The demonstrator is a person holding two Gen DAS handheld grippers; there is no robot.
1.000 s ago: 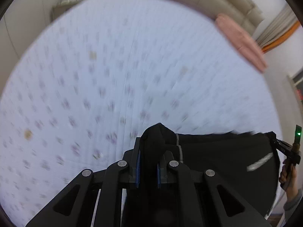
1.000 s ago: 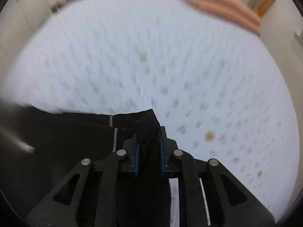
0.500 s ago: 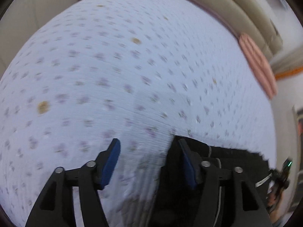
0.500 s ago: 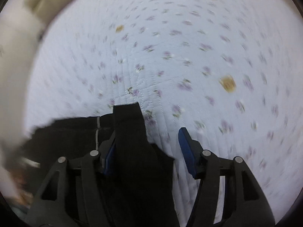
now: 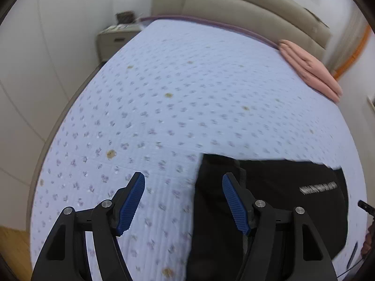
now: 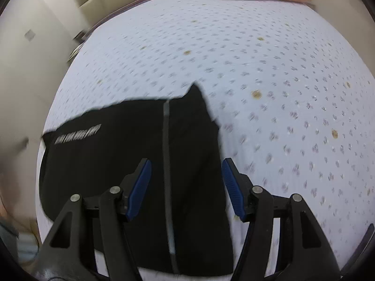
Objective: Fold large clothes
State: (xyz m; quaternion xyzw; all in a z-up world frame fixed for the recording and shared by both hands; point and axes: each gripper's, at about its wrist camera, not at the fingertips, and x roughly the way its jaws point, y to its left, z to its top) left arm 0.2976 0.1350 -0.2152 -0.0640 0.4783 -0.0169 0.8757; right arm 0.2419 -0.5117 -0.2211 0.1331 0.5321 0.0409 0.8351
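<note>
A black garment (image 5: pixel 281 199) lies folded flat on the bed, with white lettering (image 5: pixel 317 187) on it. My left gripper (image 5: pixel 183 178) hangs open above its left edge, one finger over the sheet and the other over the cloth, nothing between the pads. In the right wrist view the same black garment (image 6: pixel 117 164) shows a grey stripe (image 6: pixel 166 164) and one raised corner at its far edge. My right gripper (image 6: pixel 186 162) is open above its right side, clear of the cloth.
The bed's pale floral sheet (image 5: pixel 187 93) spreads wide beyond the garment. A folded pink blanket (image 5: pixel 309 70) lies at the far right by the beige headboard (image 5: pixel 234 7). A nightstand (image 5: pixel 117 39) stands at the far left corner. A hand (image 5: pixel 369 238) shows at the right edge.
Both grippers were shut on black cloth, then opened and let it go. Both have since risen and pulled back, and the garment now lies flat on the bed.
</note>
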